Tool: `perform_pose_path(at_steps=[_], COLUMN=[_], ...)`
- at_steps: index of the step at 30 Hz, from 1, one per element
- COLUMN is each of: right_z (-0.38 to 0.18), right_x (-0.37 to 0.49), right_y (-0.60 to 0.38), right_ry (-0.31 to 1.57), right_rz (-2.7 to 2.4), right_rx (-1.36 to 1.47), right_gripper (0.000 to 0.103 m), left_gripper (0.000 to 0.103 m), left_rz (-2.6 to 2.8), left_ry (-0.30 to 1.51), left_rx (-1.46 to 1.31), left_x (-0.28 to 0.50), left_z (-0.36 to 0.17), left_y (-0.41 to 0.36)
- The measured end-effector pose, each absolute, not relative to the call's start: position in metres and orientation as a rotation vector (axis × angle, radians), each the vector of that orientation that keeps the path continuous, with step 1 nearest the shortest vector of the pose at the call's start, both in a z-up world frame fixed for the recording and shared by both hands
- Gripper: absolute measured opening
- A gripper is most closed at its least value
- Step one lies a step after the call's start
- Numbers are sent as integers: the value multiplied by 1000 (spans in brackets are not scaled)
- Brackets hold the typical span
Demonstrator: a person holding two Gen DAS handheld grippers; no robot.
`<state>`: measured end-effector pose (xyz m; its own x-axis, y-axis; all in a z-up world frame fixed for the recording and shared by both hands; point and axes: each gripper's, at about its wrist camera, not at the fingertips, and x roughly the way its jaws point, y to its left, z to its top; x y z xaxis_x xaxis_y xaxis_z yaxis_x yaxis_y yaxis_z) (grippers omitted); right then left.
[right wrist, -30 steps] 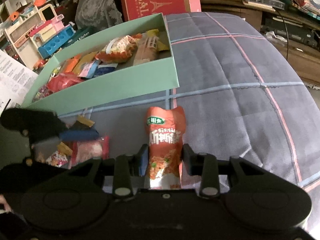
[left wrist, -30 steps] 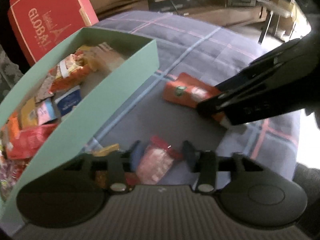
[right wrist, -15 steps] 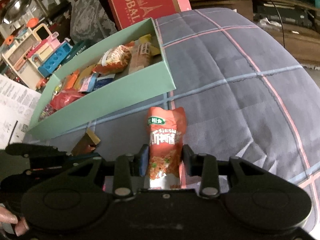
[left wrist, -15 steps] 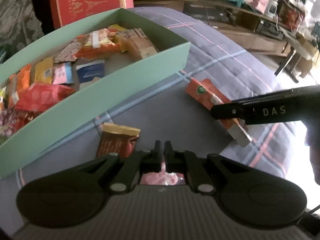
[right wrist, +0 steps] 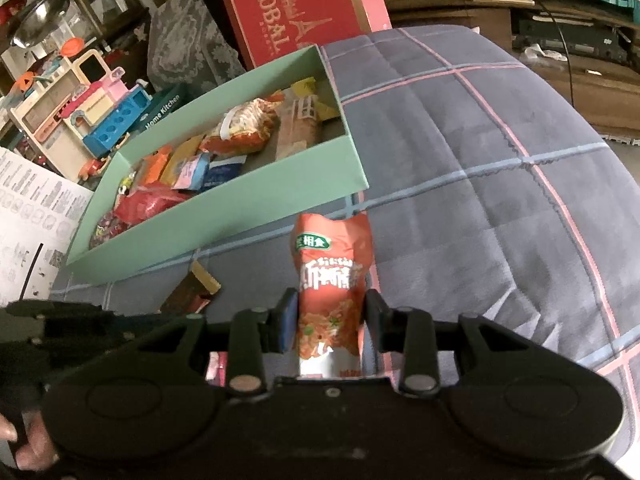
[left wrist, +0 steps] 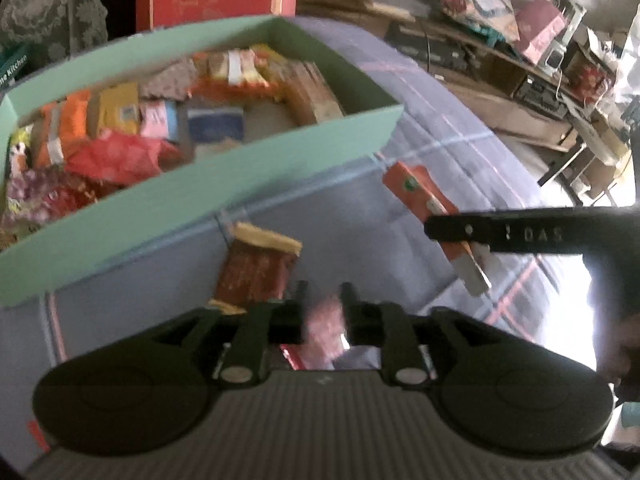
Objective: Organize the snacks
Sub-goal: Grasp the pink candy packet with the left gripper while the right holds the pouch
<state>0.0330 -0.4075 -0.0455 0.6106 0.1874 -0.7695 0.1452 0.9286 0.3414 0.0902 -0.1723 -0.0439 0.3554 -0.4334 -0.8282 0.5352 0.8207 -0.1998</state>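
My left gripper [left wrist: 324, 300] hovers low over the plaid bedcover [left wrist: 440, 128]. Its jaws are opening, and a blurred pink snack packet [left wrist: 326, 318] stands between them; I see no firm pinch. Just ahead of it lies a brown packet with gold ends [left wrist: 256, 272] [right wrist: 192, 292]. My right gripper [right wrist: 330, 320] is shut on an orange snack pouch [right wrist: 332, 264] [left wrist: 416, 192], which points toward the mint-green box [right wrist: 240, 208] [left wrist: 200, 196]. That box holds several snack packs. The right gripper's finger [left wrist: 500, 234] crosses the left wrist view from the right.
A red "GLOBAL" carton [right wrist: 300, 12] leans behind the box. A toy kitchen [right wrist: 80, 112] and a printed sheet [right wrist: 28, 216] sit to the left. Cluttered shelves [left wrist: 540, 60] line the far right. A hand [right wrist: 28, 448] shows at the lower left.
The left gripper closed fully, then parted its jaws again while rolling and shifting, so the brown packet now lies straight ahead. The right gripper kept its hold on the orange pouch and barely moved.
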Motion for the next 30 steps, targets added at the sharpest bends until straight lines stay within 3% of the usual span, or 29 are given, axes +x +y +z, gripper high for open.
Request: perform_pose_path(at_steps=[1, 3, 11, 18, 30], right_z=[-46, -47, -48, -53, -31], right_x=[33, 33, 29, 28, 31], right_y=[-408, -408, -414, -414, -412], right_ry=[921, 925, 929, 936, 895], right_rz=[25, 23, 3, -4, 11], right_rx=[394, 396, 408, 434, 419], right_gripper=[35, 35, 35, 35, 35], left_gripper=[43, 52, 55, 34, 27], left_rz=[-623, -619, -727, -812, -652], left_ry=[1036, 1026, 944, 946, 957], left_rx=[117, 140, 482, 528, 281], left_x=[88, 83, 61, 47, 69], left_z=[-45, -48, -57, -59, -40], left_y=[-175, -180, -198, -198, -193])
